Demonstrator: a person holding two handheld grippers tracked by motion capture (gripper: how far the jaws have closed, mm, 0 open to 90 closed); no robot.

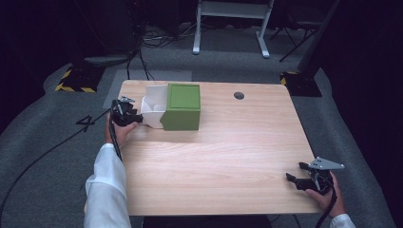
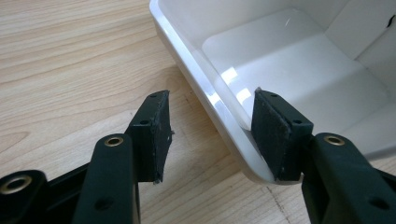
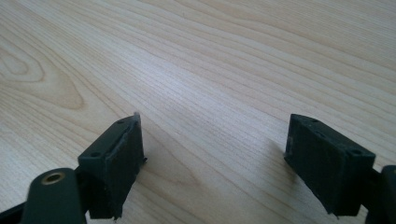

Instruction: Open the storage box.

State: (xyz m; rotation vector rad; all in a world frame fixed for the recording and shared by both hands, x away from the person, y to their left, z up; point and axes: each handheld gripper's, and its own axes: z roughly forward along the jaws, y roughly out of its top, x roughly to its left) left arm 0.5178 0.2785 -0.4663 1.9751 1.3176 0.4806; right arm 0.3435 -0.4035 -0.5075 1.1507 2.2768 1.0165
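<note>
left gripper [image 1: 139, 115] sits at the far left of the bench [image 1: 223, 156], its jaws parted and straddling the near wall of the white tray [image 1: 153, 112]. in the left gripper view the left gripper [image 2: 210, 135] has one pad [image 2: 273, 135] inside the white tray [image 2: 289, 60], against the wall, and the other pad [image 2: 156, 135] outside over the bench [image 2: 70, 70], with a gap between that pad and the rim. the tray's far end is tucked into a green box [image 1: 182, 107] that stands just beside it. right gripper [image 1: 297, 175] rests at the bench's near right corner, well apart from the tray, jaws spread wide around nothing; in the right gripper view the right gripper [image 3: 215, 149] hangs over bare wood [image 3: 210, 56].
</note>
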